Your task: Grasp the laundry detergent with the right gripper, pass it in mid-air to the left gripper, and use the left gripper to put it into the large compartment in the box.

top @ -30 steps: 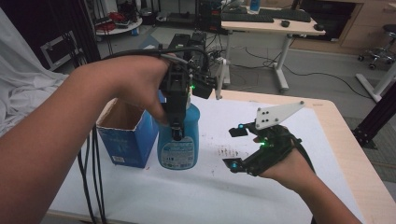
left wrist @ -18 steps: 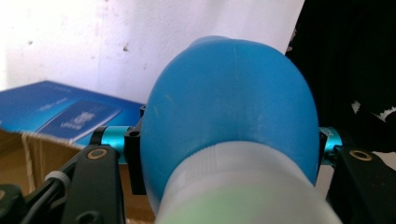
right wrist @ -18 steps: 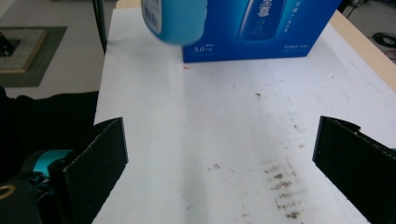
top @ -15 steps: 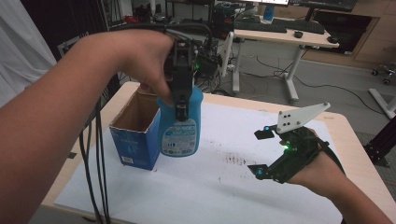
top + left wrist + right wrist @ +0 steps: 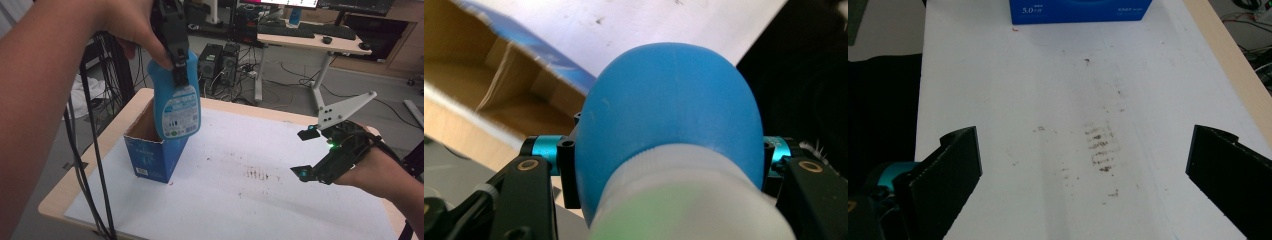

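A blue bottle (image 5: 175, 97) is clamped by the left gripper (image 5: 176, 47) and held above the open box (image 5: 150, 155) on the table (image 5: 75, 185). The right gripper (image 5: 320, 155) is held wide open and empty over the white sheet (image 5: 250, 200).

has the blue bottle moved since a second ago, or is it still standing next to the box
Yes. The blue bottle, clamped in the left gripper, has gone up off the table: its base now hangs above the open top of the blue cardboard box, not beside the box's foot.
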`<state>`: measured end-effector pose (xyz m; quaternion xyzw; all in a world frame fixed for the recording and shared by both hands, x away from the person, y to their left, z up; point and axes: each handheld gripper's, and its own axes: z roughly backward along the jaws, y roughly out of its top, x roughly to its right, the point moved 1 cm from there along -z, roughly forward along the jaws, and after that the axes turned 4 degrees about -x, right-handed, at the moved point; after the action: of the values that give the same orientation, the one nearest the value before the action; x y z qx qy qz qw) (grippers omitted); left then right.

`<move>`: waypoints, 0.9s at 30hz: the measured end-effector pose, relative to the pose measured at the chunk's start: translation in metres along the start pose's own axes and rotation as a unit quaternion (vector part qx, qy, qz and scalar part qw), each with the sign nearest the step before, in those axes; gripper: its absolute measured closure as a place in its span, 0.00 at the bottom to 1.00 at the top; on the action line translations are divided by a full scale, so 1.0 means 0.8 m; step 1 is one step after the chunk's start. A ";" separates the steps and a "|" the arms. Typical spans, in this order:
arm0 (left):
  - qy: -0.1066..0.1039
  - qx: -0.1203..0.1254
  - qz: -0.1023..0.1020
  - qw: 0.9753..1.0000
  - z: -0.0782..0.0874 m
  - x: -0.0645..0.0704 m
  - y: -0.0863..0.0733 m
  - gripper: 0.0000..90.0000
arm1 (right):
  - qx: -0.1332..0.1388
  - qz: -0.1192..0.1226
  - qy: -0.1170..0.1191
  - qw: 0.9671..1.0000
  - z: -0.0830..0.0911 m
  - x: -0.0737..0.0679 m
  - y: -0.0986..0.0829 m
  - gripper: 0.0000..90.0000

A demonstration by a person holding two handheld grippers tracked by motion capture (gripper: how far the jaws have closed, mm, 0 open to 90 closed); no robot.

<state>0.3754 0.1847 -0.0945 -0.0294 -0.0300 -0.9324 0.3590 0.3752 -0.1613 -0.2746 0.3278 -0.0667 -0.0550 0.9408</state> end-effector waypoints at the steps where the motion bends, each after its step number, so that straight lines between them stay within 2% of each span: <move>1: 0.001 0.003 0.013 1.000 0.002 -0.005 -0.003 0.43 | -0.003 -0.001 -0.002 1.000 0.002 0.002 -0.001 0.01; 3: 0.005 0.012 0.045 0.999 0.005 -0.015 -0.010 0.43 | -0.005 0.000 -0.004 1.000 0.003 0.003 -0.002 0.01; 6: 0.024 0.010 0.100 0.995 0.006 -0.032 -0.020 0.43 | -0.013 -0.003 -0.007 1.000 0.001 0.004 -0.004 0.01; 11: 0.055 -0.004 0.175 0.983 0.001 -0.052 -0.027 0.43 | -0.025 0.000 -0.011 1.000 -0.005 0.004 -0.004 0.01; 18: 0.054 -0.012 0.250 0.967 -0.025 -0.069 -0.027 0.43 | -0.030 -0.002 -0.010 1.000 -0.010 0.006 -0.002 0.01; 22: 0.054 -0.020 0.256 0.965 -0.045 -0.078 -0.026 0.43 | -0.031 -0.004 -0.011 0.999 -0.011 0.005 -0.002 0.01; 23: 0.052 -0.020 0.252 0.966 -0.050 -0.080 -0.026 0.43 | -0.030 -0.004 -0.011 0.999 -0.011 0.005 -0.003 0.01; 25: 0.046 -0.021 0.252 0.967 -0.061 -0.084 -0.026 0.43 | -0.031 -0.004 -0.011 0.999 -0.012 0.005 -0.003 0.01; 27: 0.040 -0.025 0.243 0.969 -0.073 -0.087 -0.025 0.43 | -0.031 -0.007 -0.010 0.999 -0.013 0.005 -0.005 0.01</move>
<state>0.4117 0.2418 -0.1587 -0.0072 0.0160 -0.8181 0.5747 0.3805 -0.1585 -0.2845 0.2984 -0.0720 -0.0674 0.9493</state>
